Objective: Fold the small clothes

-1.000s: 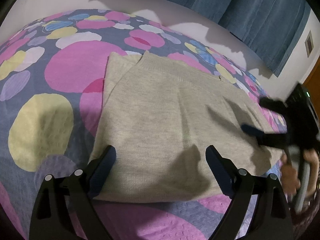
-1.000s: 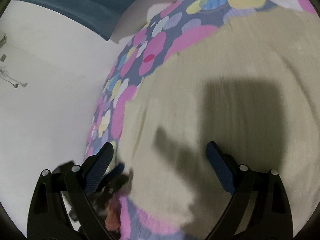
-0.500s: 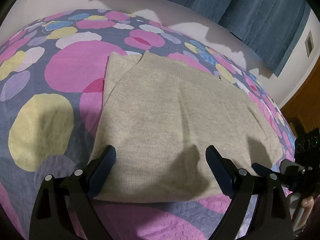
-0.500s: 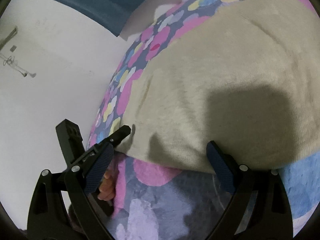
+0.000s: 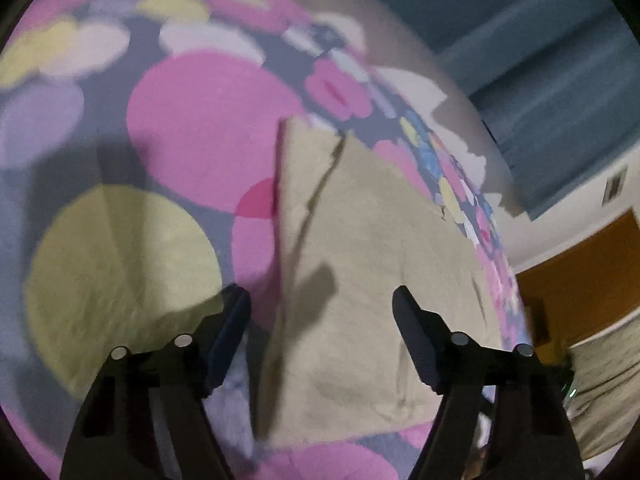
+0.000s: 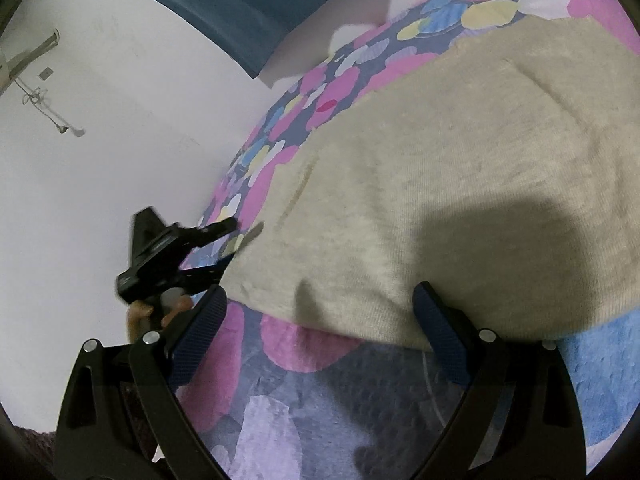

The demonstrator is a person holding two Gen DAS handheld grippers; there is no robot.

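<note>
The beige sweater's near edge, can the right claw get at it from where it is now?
Probably yes: the right claw is open with the beige sweater hem lying flat on the bedspread just ahead, nothing between them.

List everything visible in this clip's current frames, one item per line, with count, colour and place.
sweater: one, beige, lying flat on the bedspread
bedspread: one, grey-purple with pink, yellow and white spots, under the sweater
curtain: one, blue, on the wall behind the bed
wall: white, beside the bed
door: orange-brown, far right in the left wrist view
left gripper: black, open, at the sweater's left edge
right gripper: black, open, at its near hem
</note>
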